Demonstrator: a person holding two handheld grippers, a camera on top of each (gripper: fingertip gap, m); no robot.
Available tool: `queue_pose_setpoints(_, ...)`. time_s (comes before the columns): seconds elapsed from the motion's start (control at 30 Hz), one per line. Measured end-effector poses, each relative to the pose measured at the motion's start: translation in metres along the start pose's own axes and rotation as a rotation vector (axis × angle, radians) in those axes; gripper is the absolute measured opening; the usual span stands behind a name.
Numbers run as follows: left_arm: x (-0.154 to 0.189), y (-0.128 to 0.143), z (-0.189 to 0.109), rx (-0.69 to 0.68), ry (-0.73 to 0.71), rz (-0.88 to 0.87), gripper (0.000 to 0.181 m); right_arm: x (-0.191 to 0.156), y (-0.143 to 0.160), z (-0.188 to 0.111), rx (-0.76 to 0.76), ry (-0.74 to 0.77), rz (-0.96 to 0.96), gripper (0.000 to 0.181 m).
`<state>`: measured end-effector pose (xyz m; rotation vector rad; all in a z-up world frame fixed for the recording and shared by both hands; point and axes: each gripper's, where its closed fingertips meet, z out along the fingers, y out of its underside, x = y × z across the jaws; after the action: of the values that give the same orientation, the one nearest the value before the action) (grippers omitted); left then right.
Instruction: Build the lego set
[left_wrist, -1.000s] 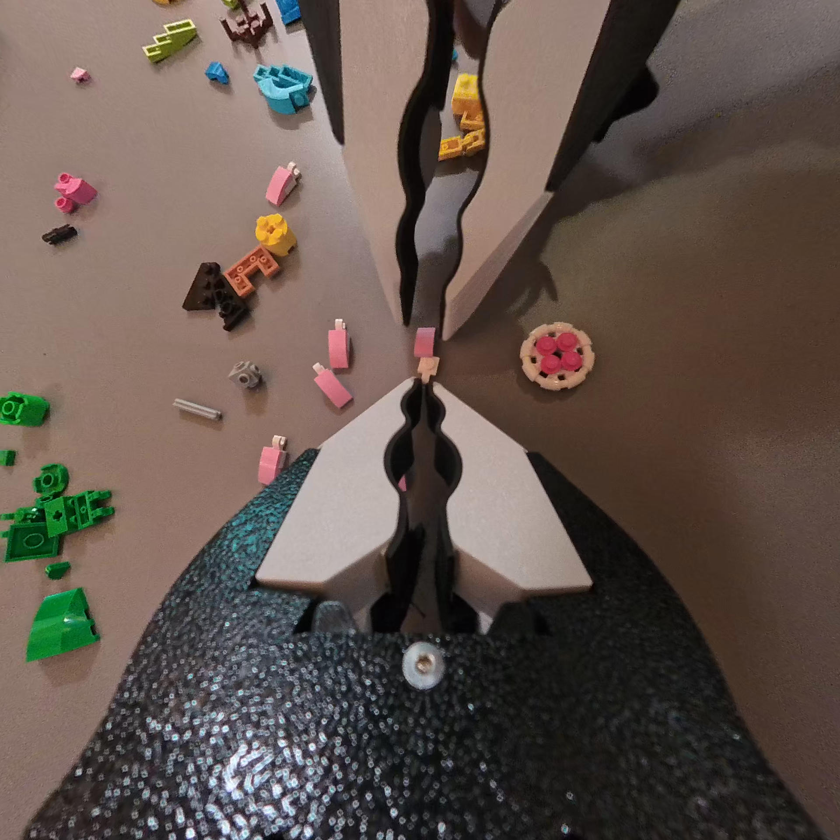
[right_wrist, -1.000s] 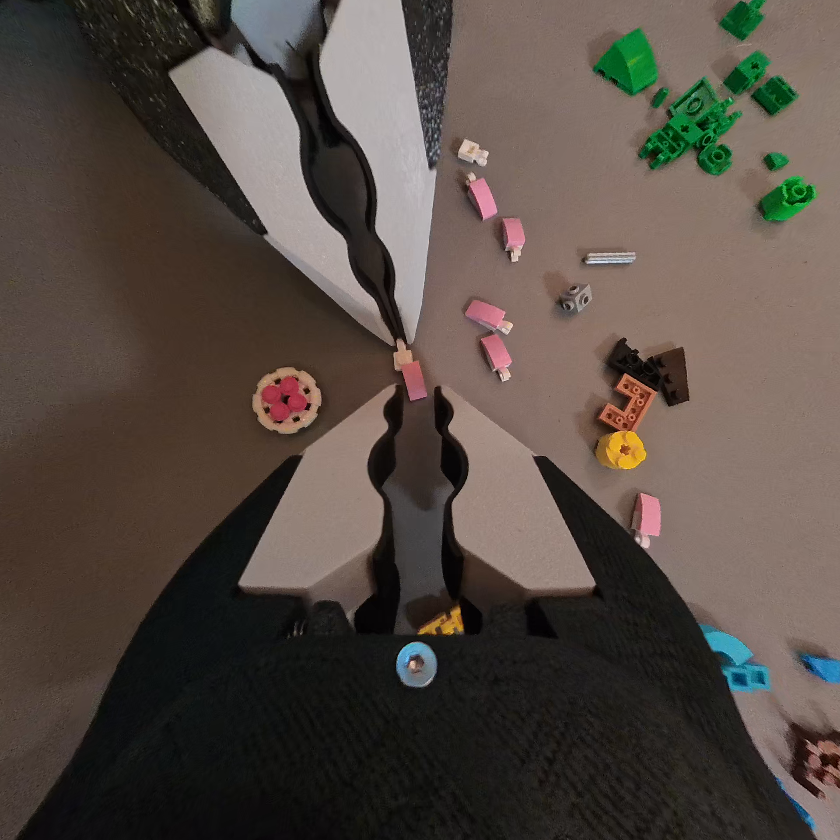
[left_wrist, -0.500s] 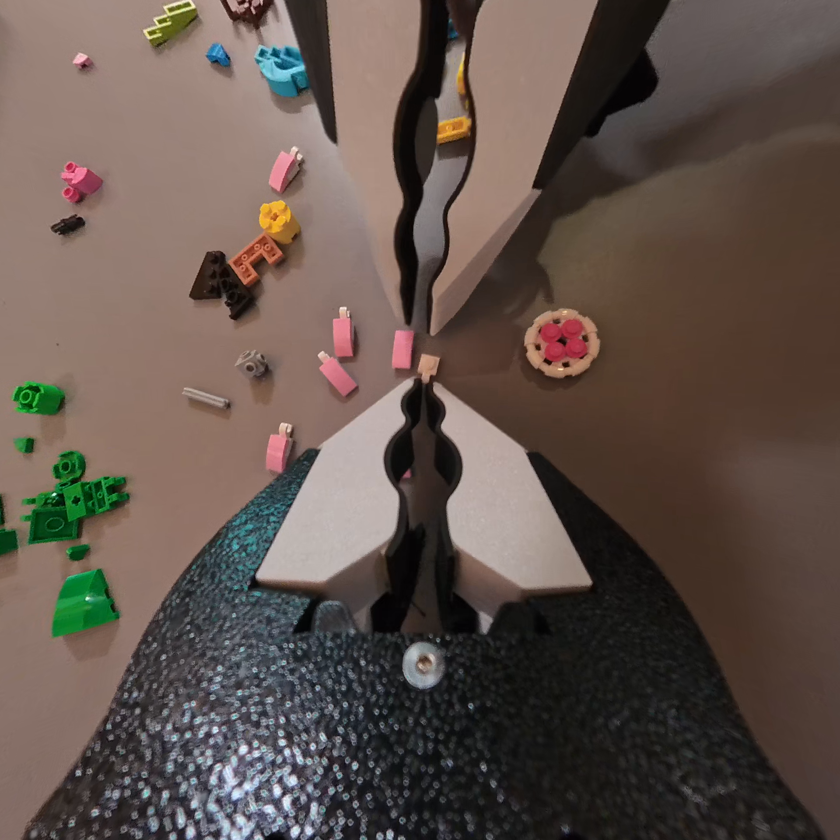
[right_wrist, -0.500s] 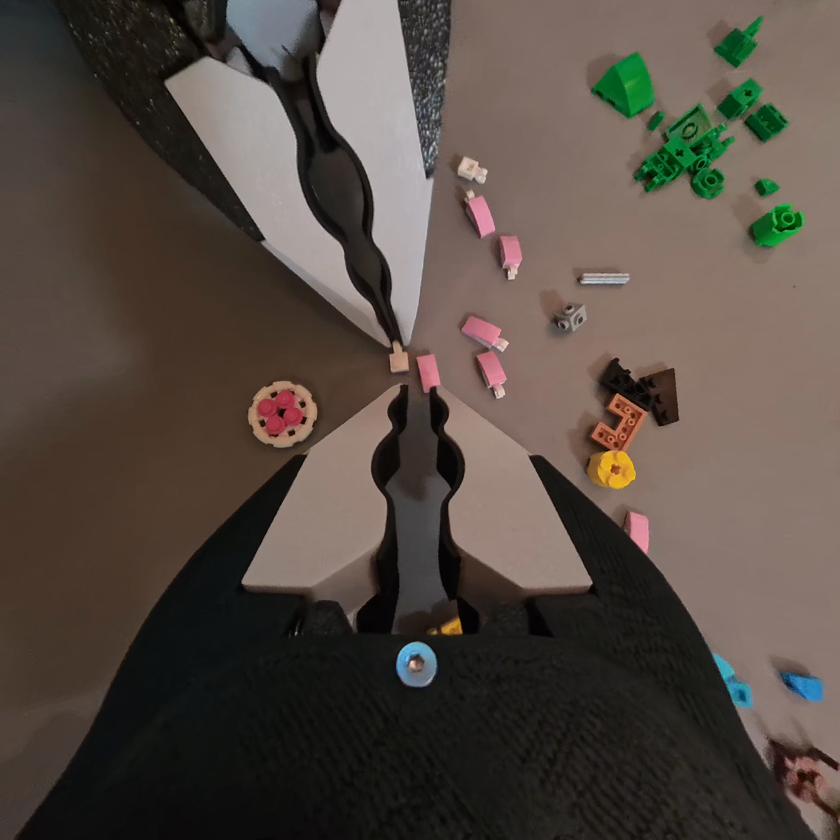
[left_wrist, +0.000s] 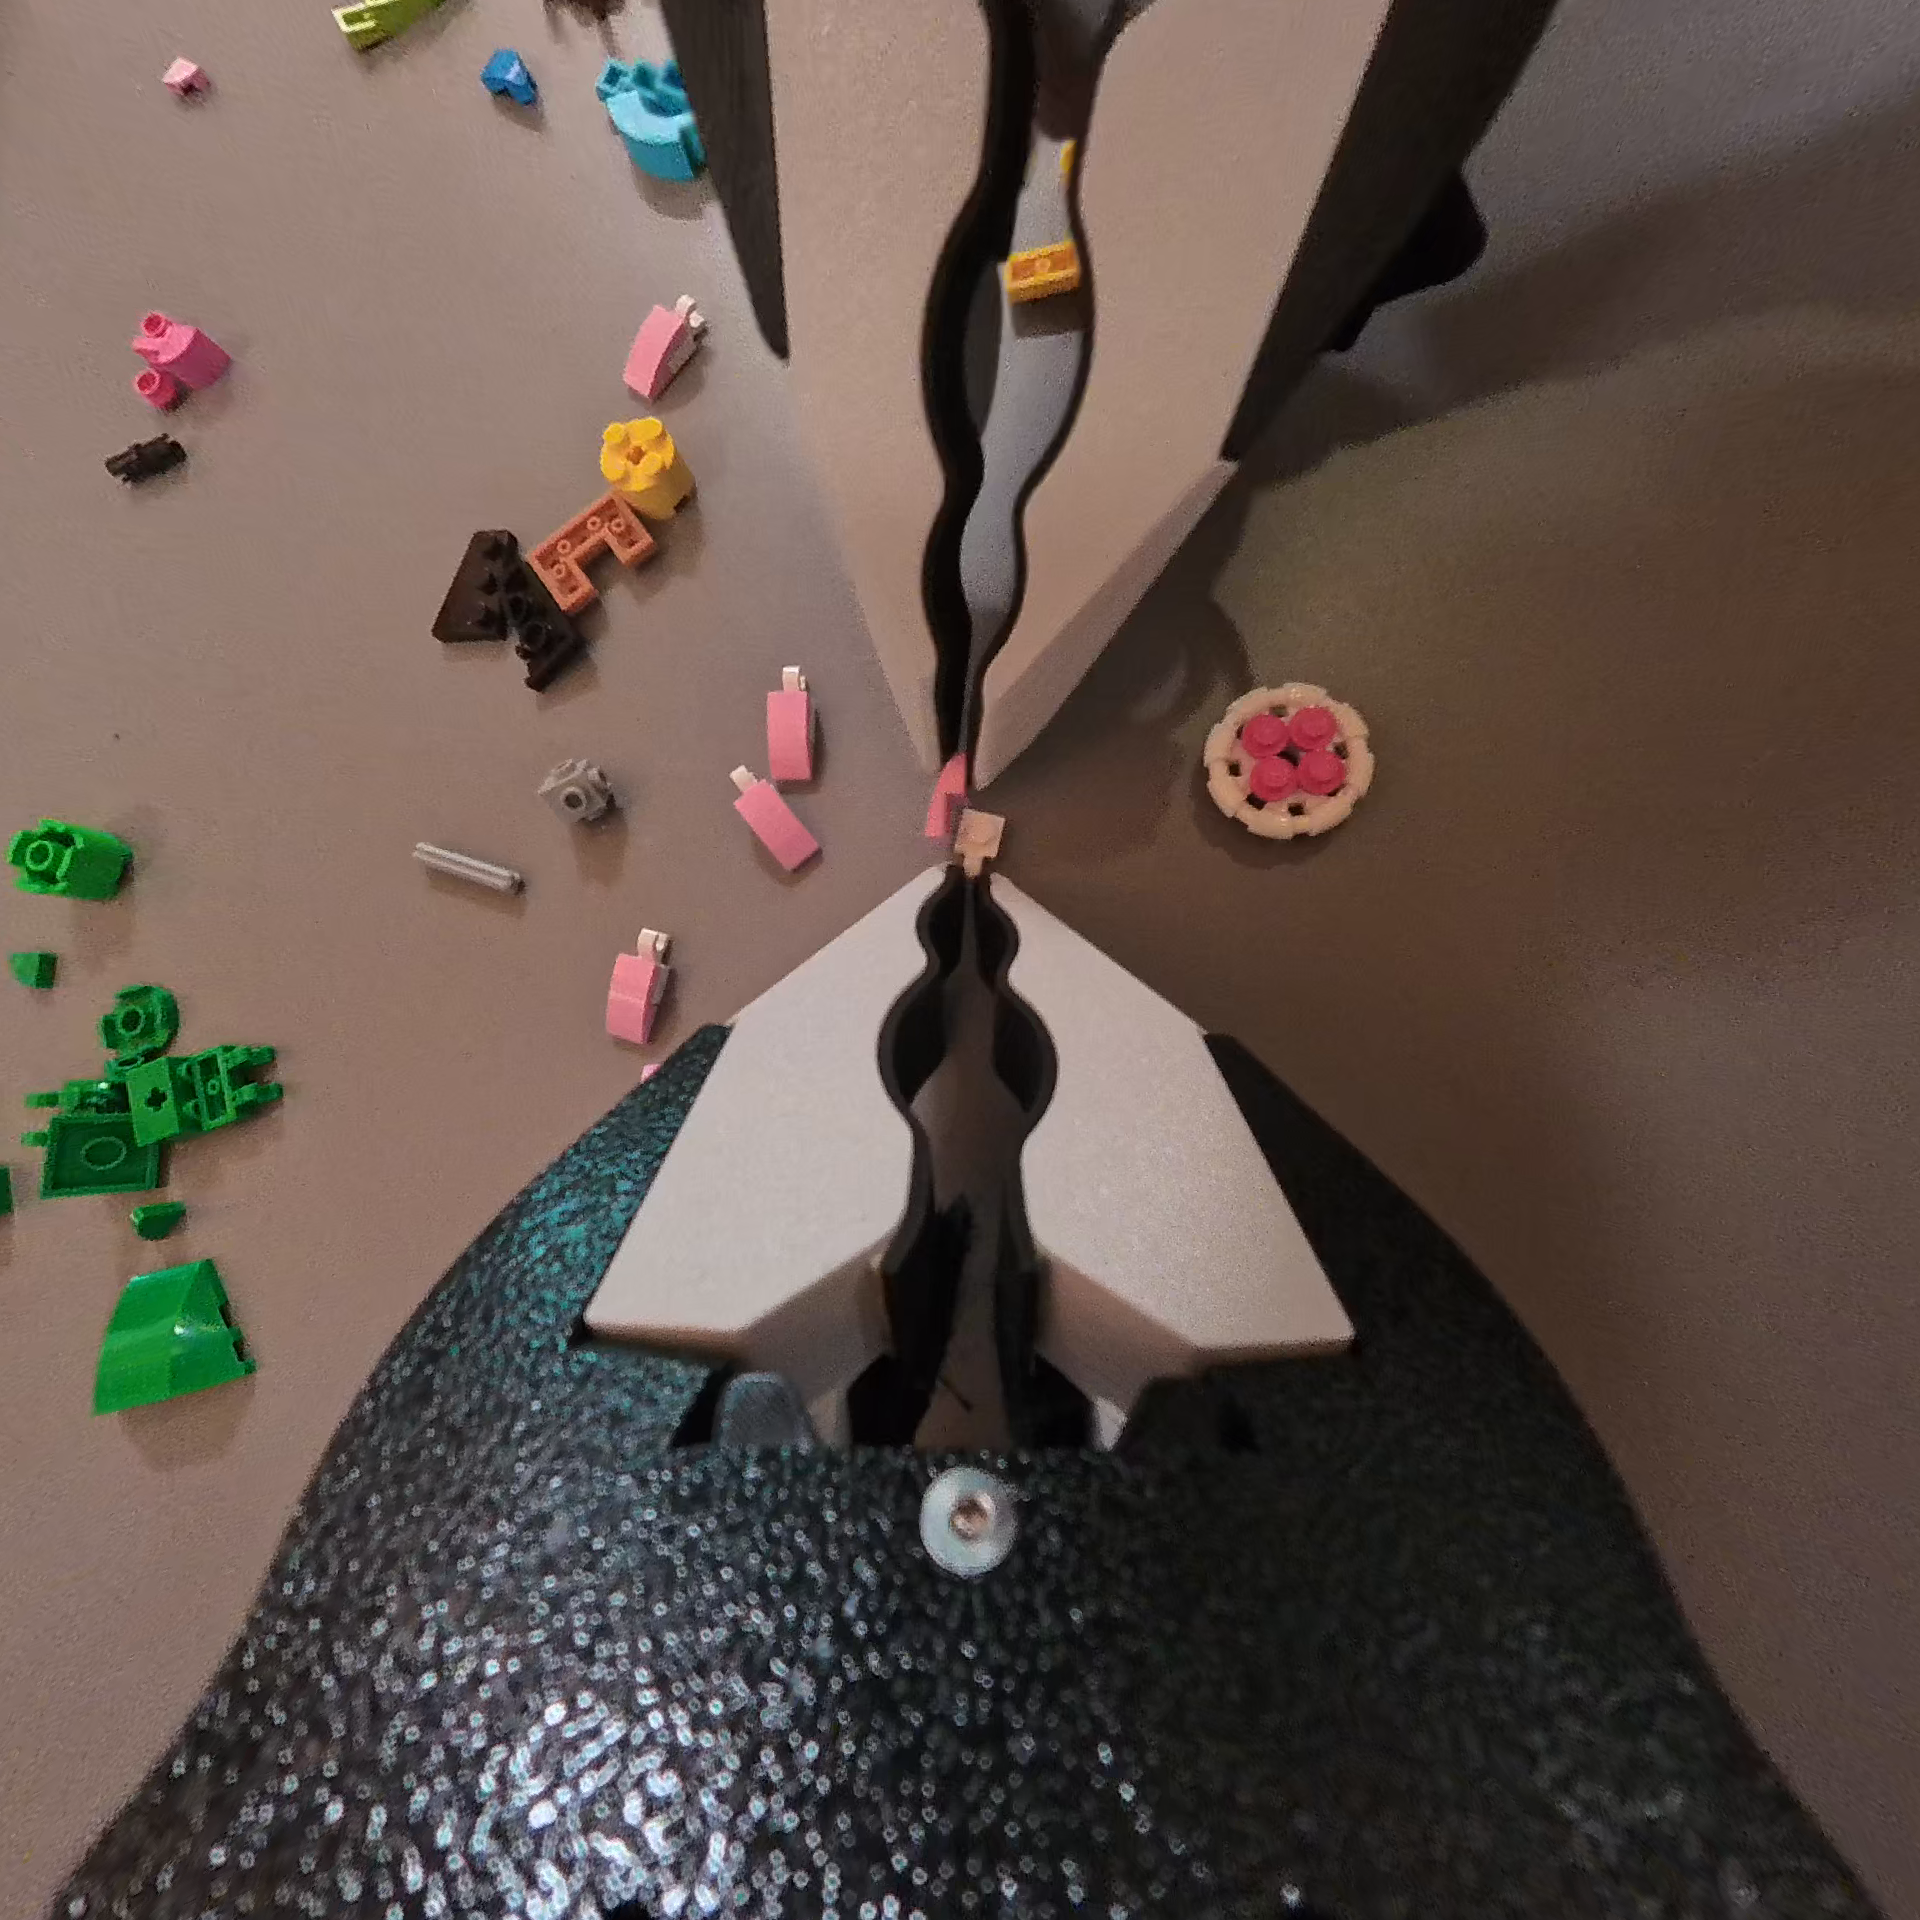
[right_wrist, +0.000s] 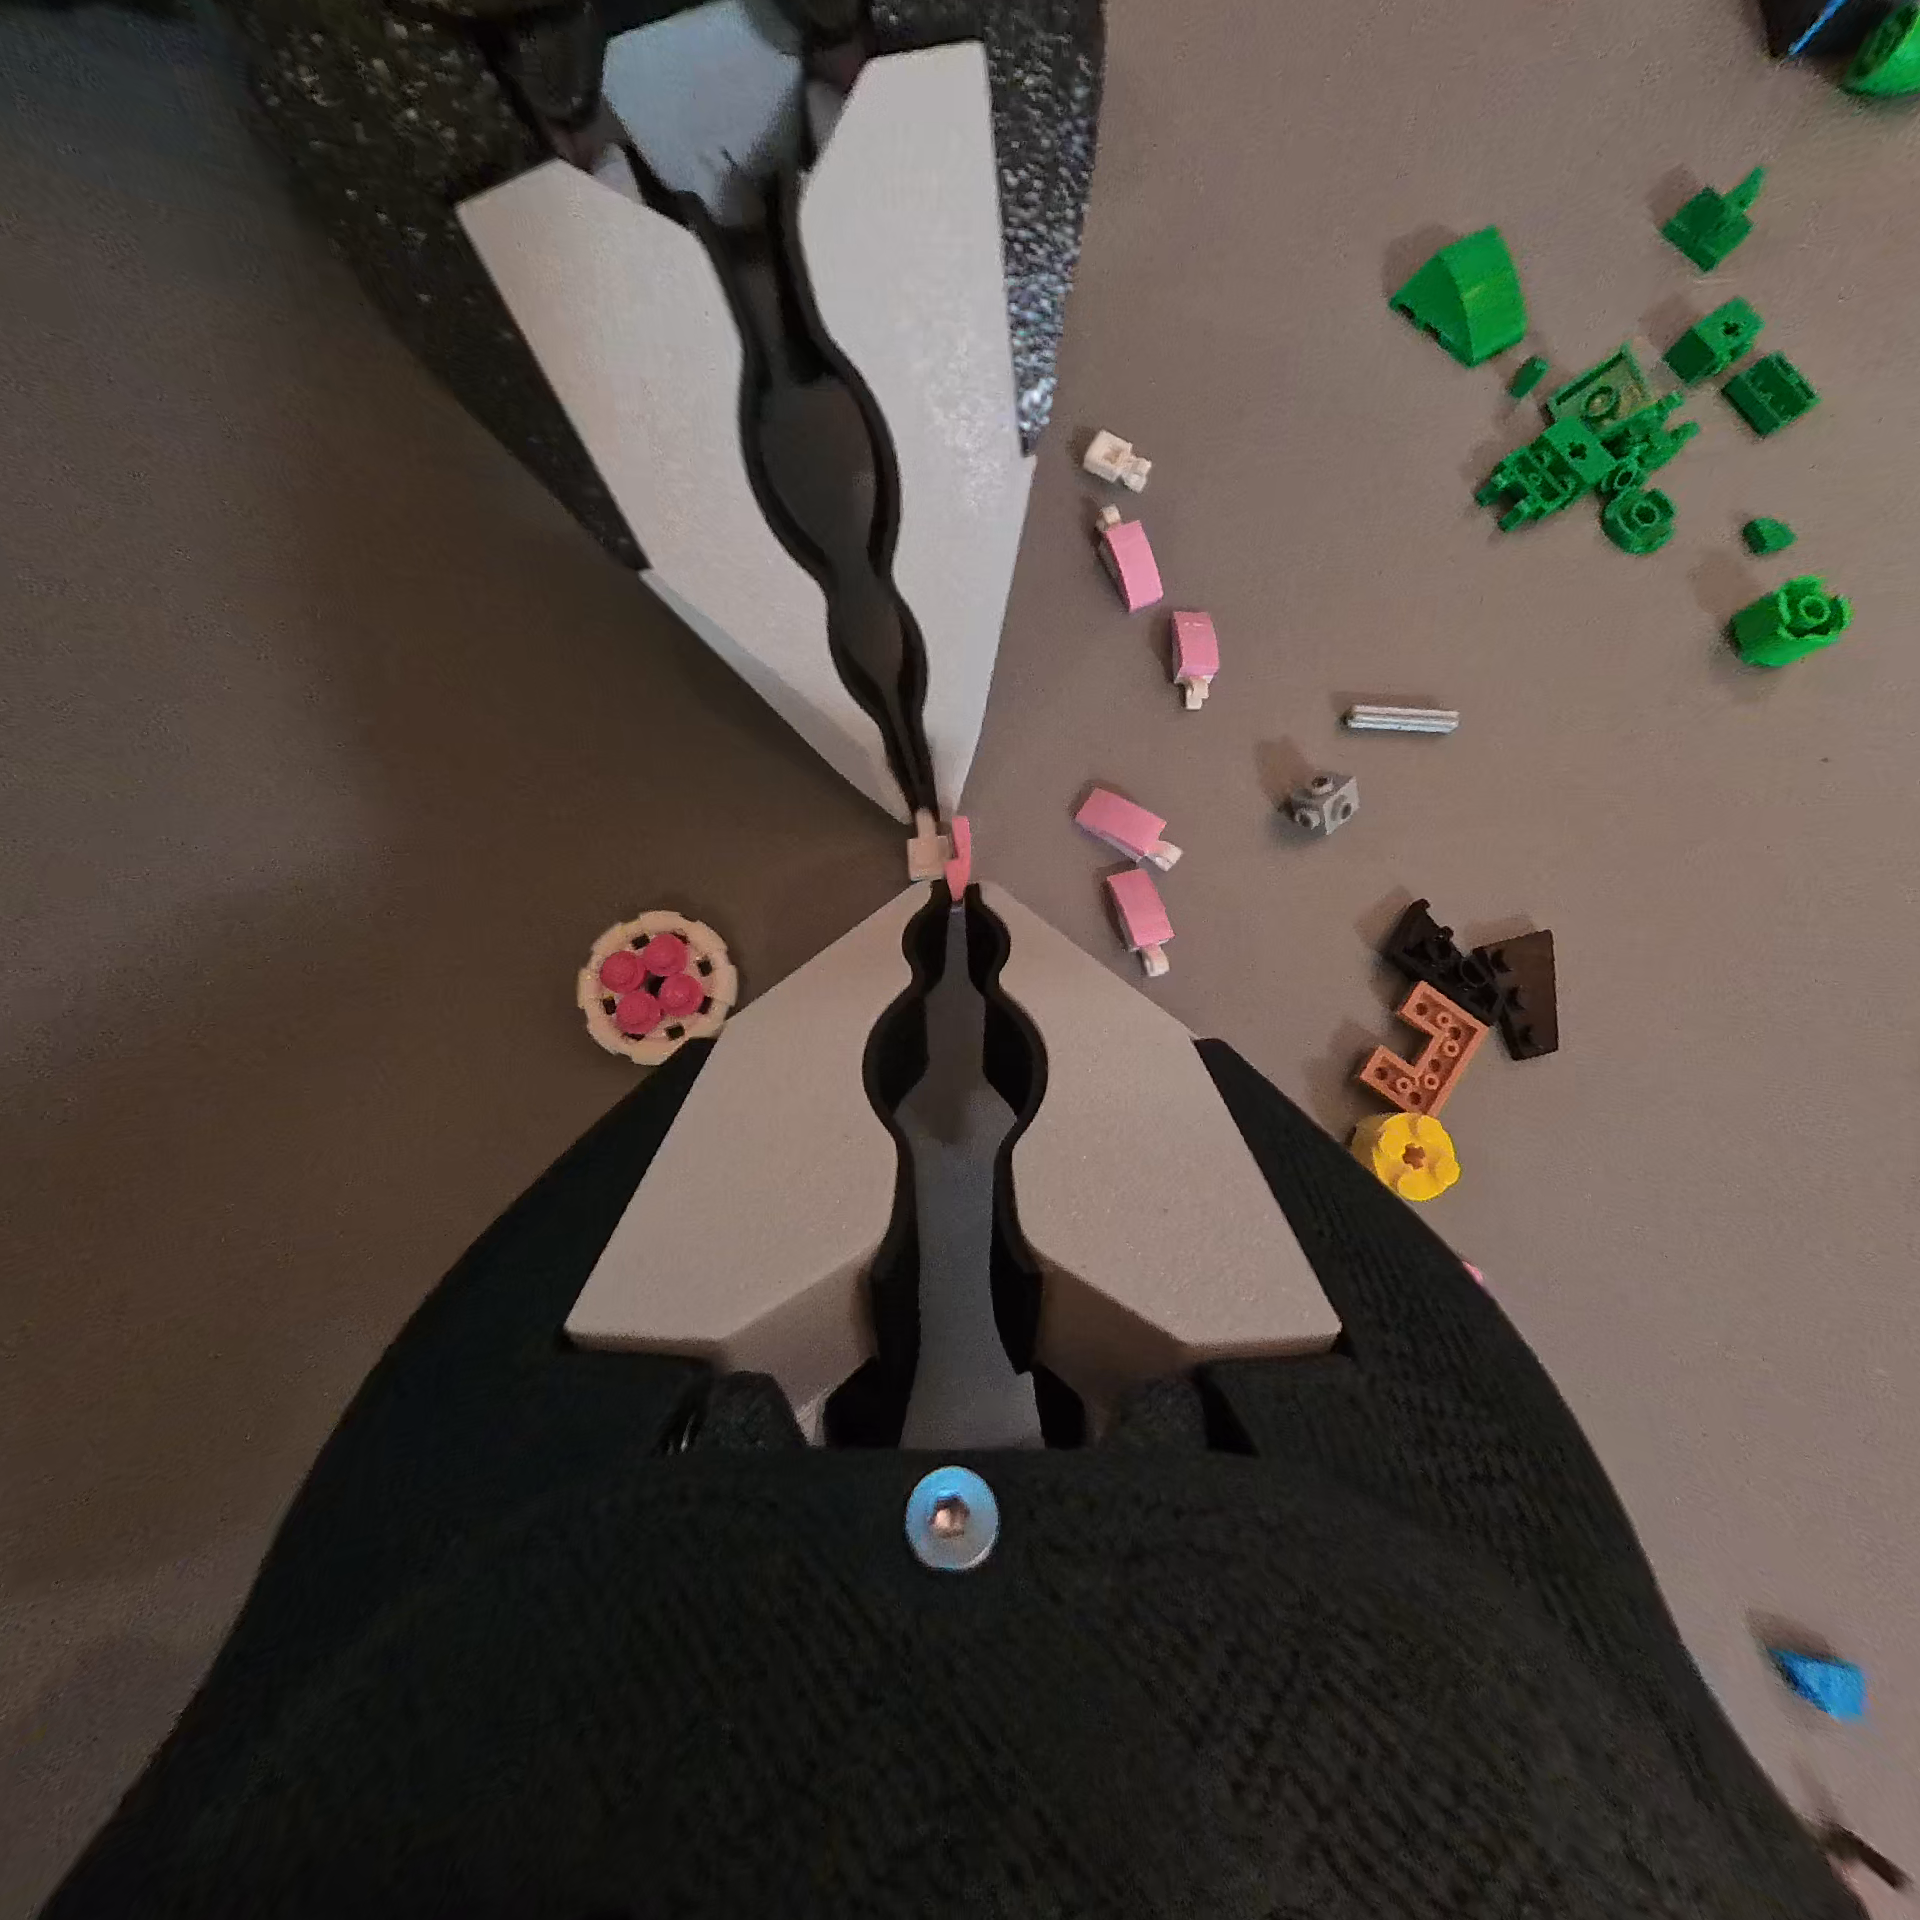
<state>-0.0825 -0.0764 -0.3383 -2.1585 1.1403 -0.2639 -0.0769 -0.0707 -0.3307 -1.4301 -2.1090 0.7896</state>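
Cream ring plate (left_wrist: 1288, 760) w/ red studs, mid-right. Pink slopes (left_wrist: 776, 827) centre-left, green bits (left_wrist: 156, 1101) far left, yellow round brick (left_wrist: 646, 467) upper left; table (left_wrist: 1558, 1039) grey-brown.

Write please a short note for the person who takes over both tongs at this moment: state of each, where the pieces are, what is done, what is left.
Left tongs: shut on the small cream clip piece.
Right tongs: shut on the pink curved piece.
The two pieces touch side by side between the tips, above the table; whether they are joined, I cannot tell.
Done: four pink-and-cream pairs lie finished beside the tips; the round tan plate with red studs is built.
Left: seat this pair; green, brown and blue parts lie loose.
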Motion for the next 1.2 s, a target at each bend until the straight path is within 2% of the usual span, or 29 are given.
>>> queue_pose_setpoints(0.03,0.000,0.000,0.000,0.000,-0.002,-0.004,0.000,-0.001,0.000,-0.001,-0.005,0.013,-0.021,0.002)
queue_pose_setpoints(0.2,0.000,0.000,0.000,0.003,0.006,-0.022,0.000,0.000,-0.002,-0.003,-0.032,0.142,-0.213,0.002)
queue_pose_setpoints(0.43,-0.001,0.000,0.000,0.010,0.014,-0.037,0.000,-0.001,0.005,-0.002,-0.192,0.349,-0.681,0.002)
queue_pose_setpoints(0.57,-0.001,0.000,0.001,0.010,0.013,-0.037,0.000,-0.004,0.008,-0.001,-0.248,0.354,-0.780,0.003)
queue_pose_setpoints(0.63,-0.001,0.000,0.000,0.011,0.013,-0.035,0.000,-0.005,0.008,-0.002,-0.236,0.310,-0.705,0.006)
queue_pose_setpoints(0.8,-0.001,0.000,0.001,0.014,0.014,-0.032,0.000,-0.012,0.000,-0.005,-0.090,0.104,-0.306,0.017)
queue_pose_setpoints(0.93,-0.001,0.000,0.001,0.015,0.014,-0.032,0.000,-0.010,0.006,-0.001,-0.076,-0.013,-0.030,0.024)
queue_pose_setpoints(1.0,-0.001,0.000,0.001,0.017,0.015,-0.033,0.000,-0.008,0.006,0.002,-0.061,-0.006,-0.018,0.022)
queue_pose_setpoints(1.1,-0.001,0.000,0.001,0.019,0.018,-0.035,0.000,-0.006,0.007,0.002,-0.061,0.024,-0.052,0.007)
queue_pose_setpoints(1.2,-0.001,0.000,0.001,0.017,0.017,-0.026,0.000,-0.006,0.002,0.000,-0.034,0.025,-0.069,0.007)
